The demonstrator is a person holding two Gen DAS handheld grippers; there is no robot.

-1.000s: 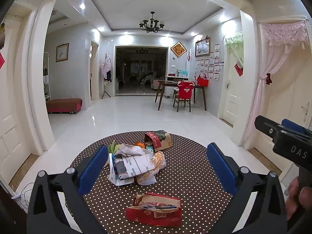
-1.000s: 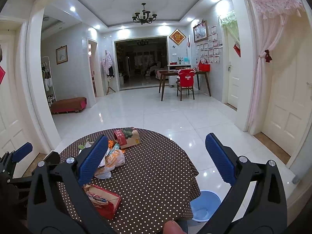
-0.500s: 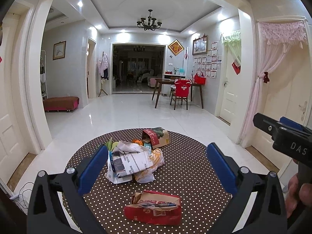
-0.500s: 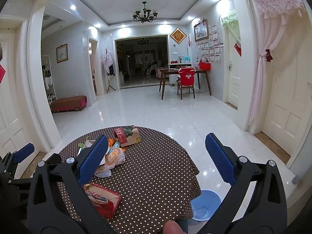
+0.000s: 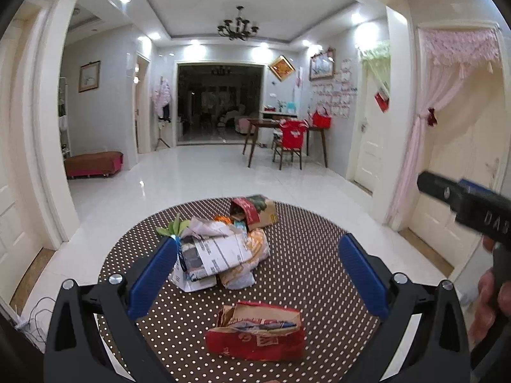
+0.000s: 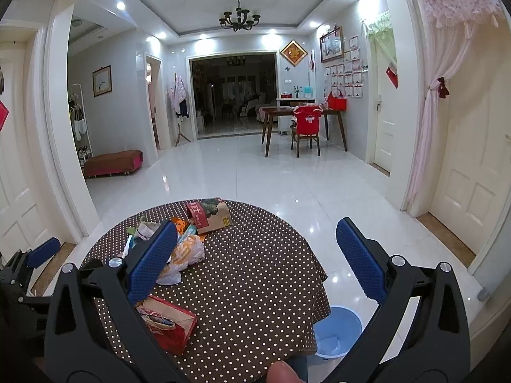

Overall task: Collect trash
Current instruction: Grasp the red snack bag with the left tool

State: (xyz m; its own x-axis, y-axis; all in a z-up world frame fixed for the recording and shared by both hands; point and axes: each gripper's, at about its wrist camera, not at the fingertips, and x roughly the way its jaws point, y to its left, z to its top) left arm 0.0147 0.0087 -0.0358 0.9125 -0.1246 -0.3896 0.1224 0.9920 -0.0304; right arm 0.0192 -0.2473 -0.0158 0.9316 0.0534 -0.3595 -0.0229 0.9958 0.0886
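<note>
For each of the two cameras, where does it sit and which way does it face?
Left wrist: on the left gripper, facing the round polka-dot table and red paper bag; open jaws show, and the right gripper.
Right wrist: on the right gripper, over the table's right side and blue bin; open jaws show.
Shared: table, bag.

On the table [image 5: 313, 274] the nearest thing is a bag [image 5: 255, 335] – behind it a trash pile [image 5: 220, 255], and a box [image 5: 255, 212] at the far edge. On the floor, right of the table – a bin [image 6: 337, 330].
</note>
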